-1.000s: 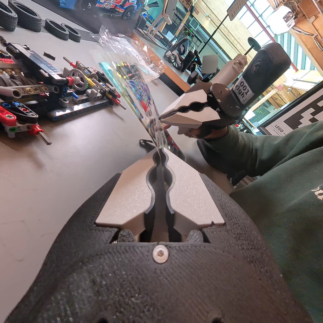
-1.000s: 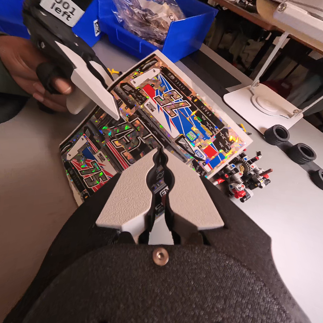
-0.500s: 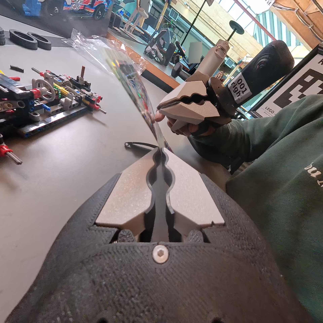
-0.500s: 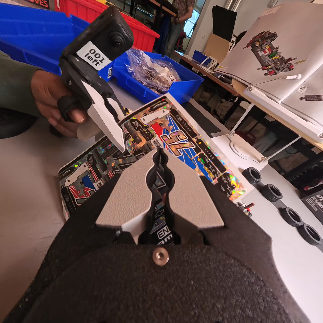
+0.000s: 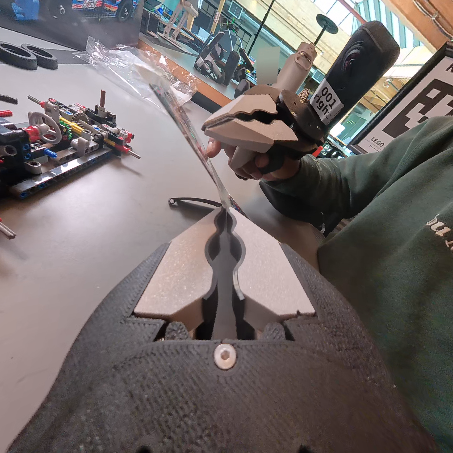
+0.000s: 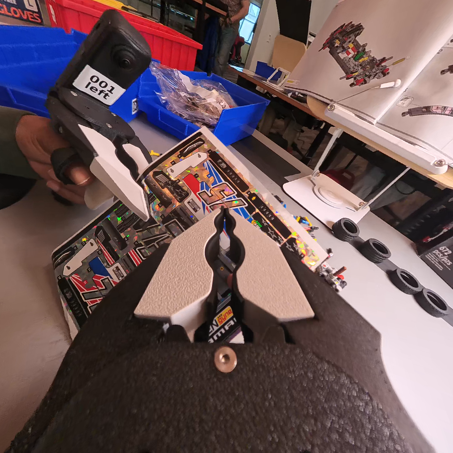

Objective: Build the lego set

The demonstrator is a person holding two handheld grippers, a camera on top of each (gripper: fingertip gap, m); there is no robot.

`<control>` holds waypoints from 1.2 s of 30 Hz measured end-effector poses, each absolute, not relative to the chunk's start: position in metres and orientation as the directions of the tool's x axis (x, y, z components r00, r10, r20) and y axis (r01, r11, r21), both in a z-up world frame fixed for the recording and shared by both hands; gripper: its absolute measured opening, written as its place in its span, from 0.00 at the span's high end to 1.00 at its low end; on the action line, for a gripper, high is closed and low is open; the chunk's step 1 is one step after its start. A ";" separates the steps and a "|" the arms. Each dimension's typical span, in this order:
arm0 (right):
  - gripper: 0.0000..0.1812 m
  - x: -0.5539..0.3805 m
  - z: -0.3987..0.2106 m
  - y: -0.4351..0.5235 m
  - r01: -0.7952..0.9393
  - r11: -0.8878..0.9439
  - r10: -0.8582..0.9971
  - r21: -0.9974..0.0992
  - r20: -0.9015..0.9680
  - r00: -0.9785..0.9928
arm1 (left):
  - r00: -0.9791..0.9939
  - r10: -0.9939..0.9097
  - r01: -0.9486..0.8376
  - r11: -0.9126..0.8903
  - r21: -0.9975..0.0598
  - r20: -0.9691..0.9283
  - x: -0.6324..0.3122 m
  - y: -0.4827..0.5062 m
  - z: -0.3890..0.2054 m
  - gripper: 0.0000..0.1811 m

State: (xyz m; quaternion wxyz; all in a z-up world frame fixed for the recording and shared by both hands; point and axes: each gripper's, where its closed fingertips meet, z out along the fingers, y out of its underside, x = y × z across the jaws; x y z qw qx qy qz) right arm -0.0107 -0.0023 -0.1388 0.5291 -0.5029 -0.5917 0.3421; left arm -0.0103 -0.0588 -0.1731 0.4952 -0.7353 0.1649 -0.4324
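A holographic sticker sheet (image 6: 196,186) is held up off the grey table (image 5: 73,232); in the left wrist view it shows edge-on (image 5: 193,137). My left gripper (image 5: 221,211) is shut on the sheet's near edge, and it also shows in the right wrist view (image 6: 145,191) clamping that edge. My right gripper (image 6: 223,210) is shut with its tips against the sheet's printed face, as the left wrist view (image 5: 204,127) also shows. I cannot tell whether it pinches a sticker. The part-built lego chassis (image 5: 63,137) lies on the table to the left.
Black tyres (image 6: 377,250) and a box (image 6: 438,255) lie at the right. An instruction booklet on a white stand (image 6: 367,61) is beyond them. Blue bins (image 6: 245,115) and a red bin (image 6: 159,41) stand behind. A clear bag (image 5: 137,63) and a thin black part (image 5: 193,201) lie on the table. Spacing between my two grippers at the tips: around 7 cm.
The sheet has been tipped up from lying nearly flat to standing steeper. Both grippers stayed shut at it, and the right wrist view now looks more level across the table.
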 end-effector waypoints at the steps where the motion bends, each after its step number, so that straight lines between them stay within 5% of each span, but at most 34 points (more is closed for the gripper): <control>1: 1.00 -0.010 -0.139 -0.001 0.236 0.250 0.959 -0.939 0.273 0.070 | 0.572 -0.672 0.184 -0.453 -0.872 0.470 -0.010 -0.059 -0.173 1.00; 18: 1.00 -0.007 -0.145 0.017 0.292 0.236 0.952 -0.927 0.281 0.121 | 0.609 -0.655 0.206 -0.414 -0.887 0.447 -0.019 -0.055 -0.165 1.00; 36: 1.00 -0.011 -0.169 -0.009 0.349 0.314 0.946 -0.883 0.322 -0.037 | 0.628 -0.624 0.261 -0.394 -0.881 0.465 -0.042 -0.051 -0.158 1.00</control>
